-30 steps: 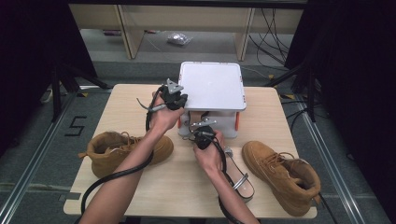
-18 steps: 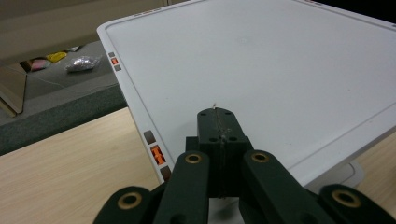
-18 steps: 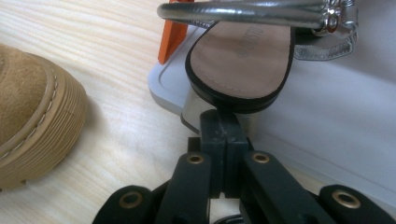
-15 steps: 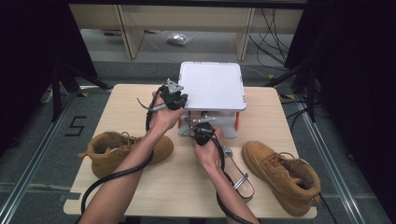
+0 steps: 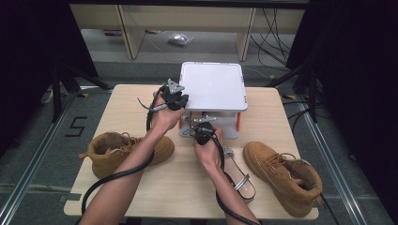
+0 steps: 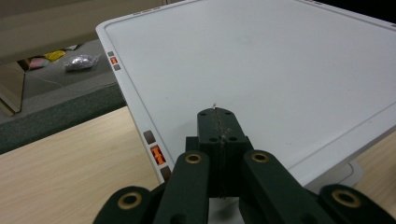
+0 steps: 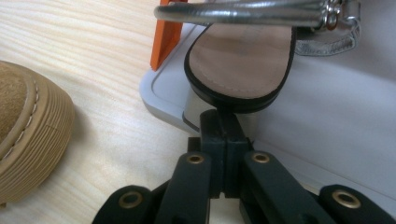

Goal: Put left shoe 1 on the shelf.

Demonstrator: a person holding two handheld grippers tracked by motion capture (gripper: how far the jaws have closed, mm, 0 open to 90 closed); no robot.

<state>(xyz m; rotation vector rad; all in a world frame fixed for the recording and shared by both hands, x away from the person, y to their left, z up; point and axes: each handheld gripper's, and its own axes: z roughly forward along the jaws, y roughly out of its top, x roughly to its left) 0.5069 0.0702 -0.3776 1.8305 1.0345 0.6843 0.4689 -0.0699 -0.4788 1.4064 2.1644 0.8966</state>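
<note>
Pushing a silver sandal [image 7: 243, 65] onto the white rack's lower shelf [image 7: 327, 130] is judged underway: the clenched right tool [image 7: 226, 122] meets its heel; the clenched left tool [image 6: 219, 122] is held over the rack top [image 6: 261, 65]. Further pushing is needed.

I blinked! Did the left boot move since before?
No. The left boot lies in the same spot on the table, its toe just as near the white rack as before.
</note>
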